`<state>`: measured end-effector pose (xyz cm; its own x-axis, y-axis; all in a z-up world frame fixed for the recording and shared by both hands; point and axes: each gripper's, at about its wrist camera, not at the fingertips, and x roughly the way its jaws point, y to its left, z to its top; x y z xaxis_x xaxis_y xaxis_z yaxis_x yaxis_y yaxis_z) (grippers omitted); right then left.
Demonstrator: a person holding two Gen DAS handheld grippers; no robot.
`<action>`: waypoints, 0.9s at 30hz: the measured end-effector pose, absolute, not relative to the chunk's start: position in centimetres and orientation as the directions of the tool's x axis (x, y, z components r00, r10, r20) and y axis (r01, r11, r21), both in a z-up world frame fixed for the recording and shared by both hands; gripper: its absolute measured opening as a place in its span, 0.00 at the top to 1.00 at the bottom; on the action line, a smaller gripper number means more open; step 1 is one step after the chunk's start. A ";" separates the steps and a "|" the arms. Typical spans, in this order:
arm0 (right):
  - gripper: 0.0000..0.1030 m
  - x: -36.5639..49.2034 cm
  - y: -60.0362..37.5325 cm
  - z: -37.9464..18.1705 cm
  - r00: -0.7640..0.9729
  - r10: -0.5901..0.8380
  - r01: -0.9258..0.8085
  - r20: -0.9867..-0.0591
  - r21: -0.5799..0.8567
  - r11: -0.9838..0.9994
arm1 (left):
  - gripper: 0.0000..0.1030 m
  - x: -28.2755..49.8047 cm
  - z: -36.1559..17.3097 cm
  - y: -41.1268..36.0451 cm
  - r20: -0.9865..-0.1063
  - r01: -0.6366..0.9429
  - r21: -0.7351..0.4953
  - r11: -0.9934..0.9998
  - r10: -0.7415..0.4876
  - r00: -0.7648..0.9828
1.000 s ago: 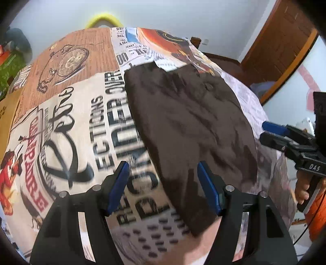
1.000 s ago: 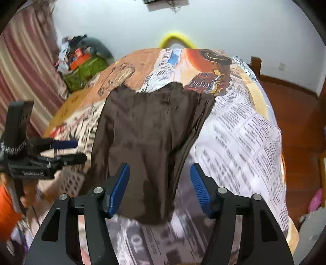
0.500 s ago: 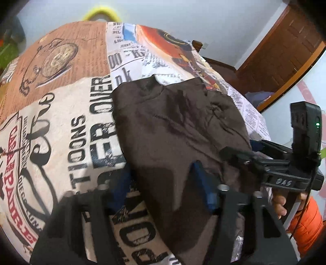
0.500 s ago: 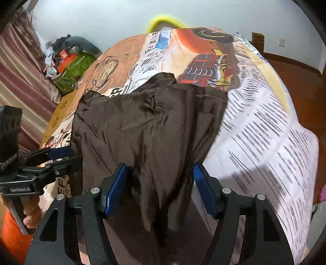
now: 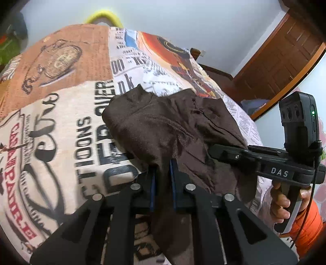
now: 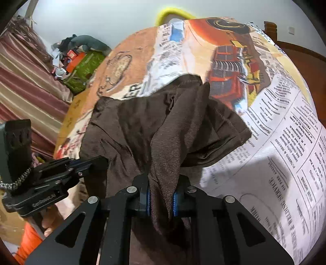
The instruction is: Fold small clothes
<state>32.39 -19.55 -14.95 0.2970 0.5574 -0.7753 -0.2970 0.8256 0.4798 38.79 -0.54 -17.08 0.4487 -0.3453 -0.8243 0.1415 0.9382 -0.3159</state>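
centrally, a dark brown garment lies rumpled on a bed whose cover is printed with newspaper text, a pocket watch and a red vehicle. its near edge is lifted off the cover by both claws; the far part rests on the print, with a hemmed opening turned up at the far end.

left claw: jaws closing, blue pads pinching a gathered fold of the brown cloth, which hangs down between the black finger linkages toward the camera. right claw: jaws closing likewise, blue pads clamped on a peaked fold of the same garment; the cloth rises in a ridge just beyond the pads and drapes to either side.

each claw shows in the other's view. from the left wrist, the right claw enters from the right edge, its black tip buried in the garment's right border, its handle held by a hand above an orange sleeve. from the right wrist, the left claw enters from the left edge, its tip against the garment's left border.

background: a yellow curved rim beyond the bed's far end, a wooden door at right, striped curtains and a heap of belongings at left.
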 end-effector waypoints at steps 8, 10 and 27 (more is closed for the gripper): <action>0.87 30.7 -14.5 -10.3 0.326 0.589 -0.391 -0.739 0.462 0.796 | 0.94 35.3 -11.4 3.7 -0.778 0.129 -0.266 0.955 -0.292 0.556; 0.87 30.5 -12.9 -9.6 0.324 0.601 -0.415 -0.731 0.462 0.784 | 0.94 34.4 -10.3 5.6 -0.769 0.111 -0.254 0.961 -0.270 0.579; 0.87 33.0 5.9 -15.1 0.129 0.676 -0.502 -0.725 0.540 0.675 | 0.94 32.5 -14.7 24.7 -0.856 -0.161 -0.207 0.965 -0.098 0.508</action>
<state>32.97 5.85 -15.07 0.1294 0.6764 -0.7251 -0.5023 0.6752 0.5402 32.53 24.68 -14.66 0.5080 -0.0984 -0.8557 -0.1611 0.9651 -0.2066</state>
